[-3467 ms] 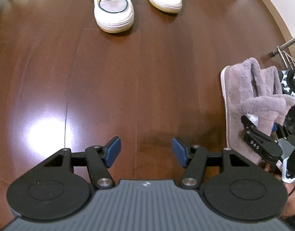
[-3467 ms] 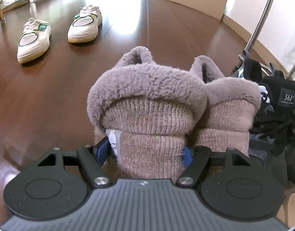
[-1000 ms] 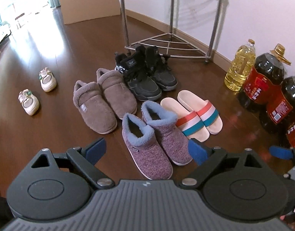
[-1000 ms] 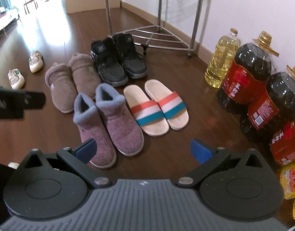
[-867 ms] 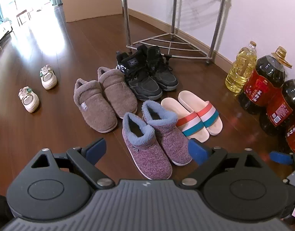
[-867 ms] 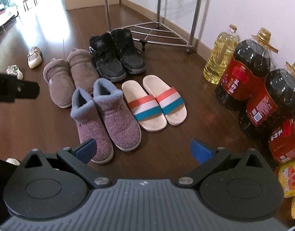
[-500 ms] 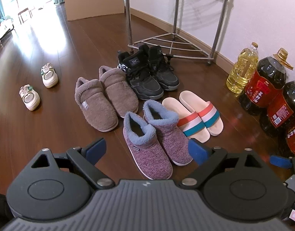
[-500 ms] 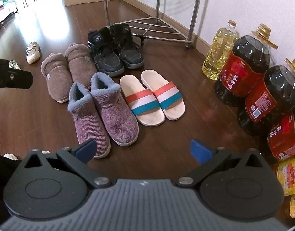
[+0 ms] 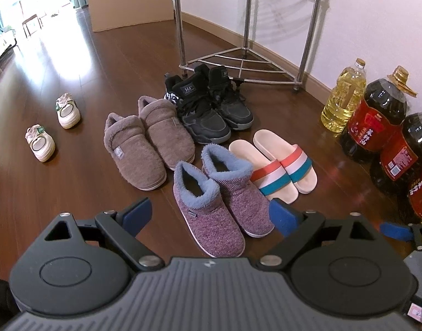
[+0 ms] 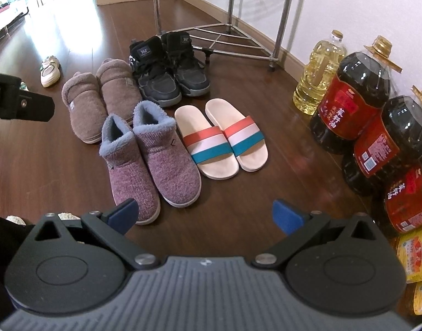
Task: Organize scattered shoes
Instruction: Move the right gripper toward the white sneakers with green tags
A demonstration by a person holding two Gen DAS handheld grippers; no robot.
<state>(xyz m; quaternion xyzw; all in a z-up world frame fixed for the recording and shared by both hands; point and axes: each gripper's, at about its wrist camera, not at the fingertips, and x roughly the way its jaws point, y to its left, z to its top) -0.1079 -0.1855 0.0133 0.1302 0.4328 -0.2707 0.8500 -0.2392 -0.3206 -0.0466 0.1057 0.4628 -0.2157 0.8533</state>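
Several shoe pairs stand side by side on the wooden floor: brown fleece slippers (image 9: 144,143) (image 10: 98,99), black high-top sneakers (image 9: 208,104) (image 10: 167,69), purple knit boots with blue lining (image 9: 219,195) (image 10: 150,160), and striped slides (image 9: 277,165) (image 10: 224,138). Two small white sneakers (image 9: 53,127) lie apart at the far left; one white sneaker (image 10: 49,71) shows in the right wrist view. My left gripper (image 9: 211,215) hangs open and empty high above the purple boots. My right gripper (image 10: 205,215) is open and empty too, held above the floor in front of the shoes.
A chrome corner rack (image 9: 246,27) (image 10: 224,13) stands by the wall behind the black sneakers. Large oil bottles (image 9: 376,121) (image 10: 354,102) line the wall at right, with yellow packets (image 10: 415,253) below them. A cardboard box (image 9: 128,2) stands far back.
Over the last second both grippers have drifted slightly, the right one forward toward the shoes. 3.5 s ago the right gripper was shut on a brown slipper; now both are open and raised.
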